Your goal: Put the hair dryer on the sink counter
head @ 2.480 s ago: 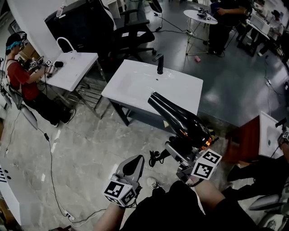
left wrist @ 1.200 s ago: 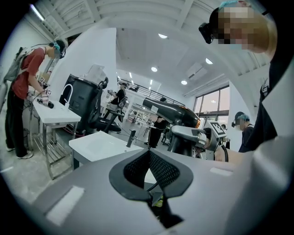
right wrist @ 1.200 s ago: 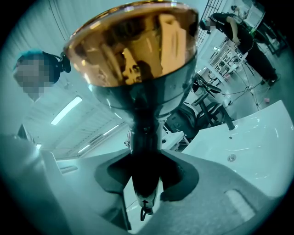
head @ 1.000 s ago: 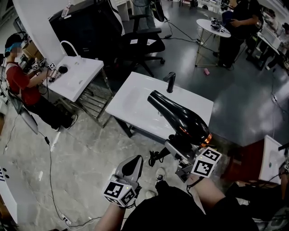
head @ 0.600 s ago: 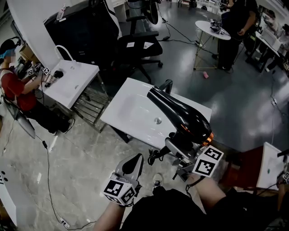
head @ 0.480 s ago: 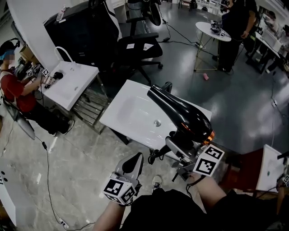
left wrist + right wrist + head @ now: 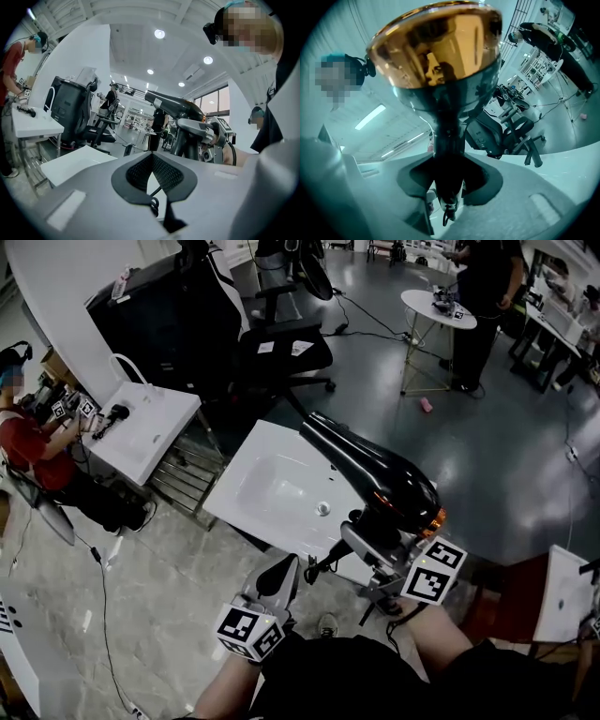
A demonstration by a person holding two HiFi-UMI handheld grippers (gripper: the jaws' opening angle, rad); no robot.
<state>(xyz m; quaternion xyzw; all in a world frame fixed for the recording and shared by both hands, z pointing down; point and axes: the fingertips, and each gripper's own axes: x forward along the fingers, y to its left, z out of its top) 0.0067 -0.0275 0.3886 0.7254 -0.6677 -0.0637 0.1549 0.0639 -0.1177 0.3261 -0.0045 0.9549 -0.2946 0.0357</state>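
Observation:
A glossy black hair dryer (image 7: 370,470) with an orange rear end hangs in the air over the near right part of the white sink counter (image 7: 267,486). My right gripper (image 7: 372,540) is shut on its handle, the barrel pointing away to the upper left. In the right gripper view the golden rear (image 7: 436,47) fills the top and the dark handle (image 7: 447,159) sits between the jaws. My left gripper (image 7: 280,572) hangs low in front of the counter, shut and empty. The left gripper view shows the dryer (image 7: 173,104) at the right and the counter (image 7: 77,164) below.
A second white sink (image 7: 141,427) stands at the left with a seated person (image 7: 33,427) at it. Behind the counter are a black office chair (image 7: 281,348) and a dark cabinet (image 7: 150,310). A round table (image 7: 438,307) and a standing person (image 7: 483,277) are far right.
The sink counter has come nearer and lower in the head view. The dryer, still held by my right gripper, now hangs over the counter and hides the faucet. The left gripper keeps its place.

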